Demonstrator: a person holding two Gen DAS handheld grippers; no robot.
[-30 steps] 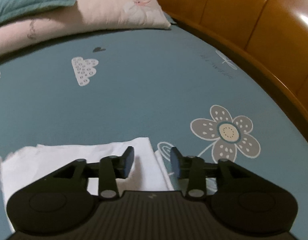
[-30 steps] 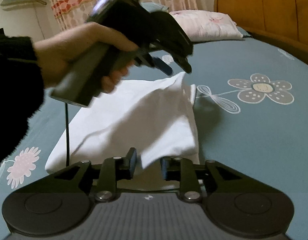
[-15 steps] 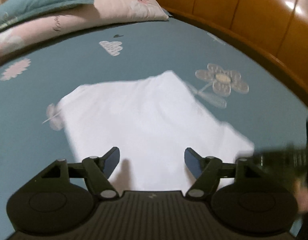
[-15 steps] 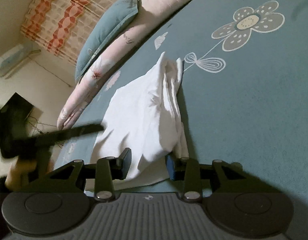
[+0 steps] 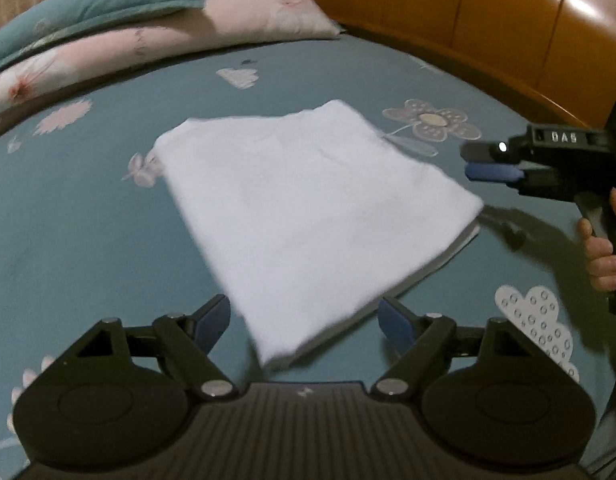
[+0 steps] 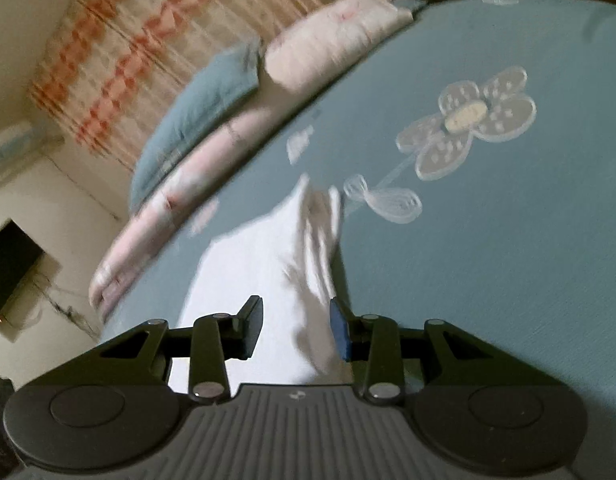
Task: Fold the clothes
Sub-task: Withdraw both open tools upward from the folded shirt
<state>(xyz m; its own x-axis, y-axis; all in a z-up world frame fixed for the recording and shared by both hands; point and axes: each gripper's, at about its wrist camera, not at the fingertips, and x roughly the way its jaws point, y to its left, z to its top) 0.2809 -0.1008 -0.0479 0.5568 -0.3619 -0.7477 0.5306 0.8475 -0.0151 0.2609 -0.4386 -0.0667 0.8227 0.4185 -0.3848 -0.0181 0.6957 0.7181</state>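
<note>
Left wrist: left gripper (image 5: 303,320) fingers opening, empty over white cloth (image 5: 308,216); right gripper (image 6: 295,326) part-open, gripping nothing.

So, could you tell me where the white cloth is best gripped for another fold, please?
Probably the near corner of the cloth, approached from the left tongs' side. It lies flat on the bedsheet with that corner pointing between the opening jaws, untouched, its layered edge exposed for pinching.
</note>
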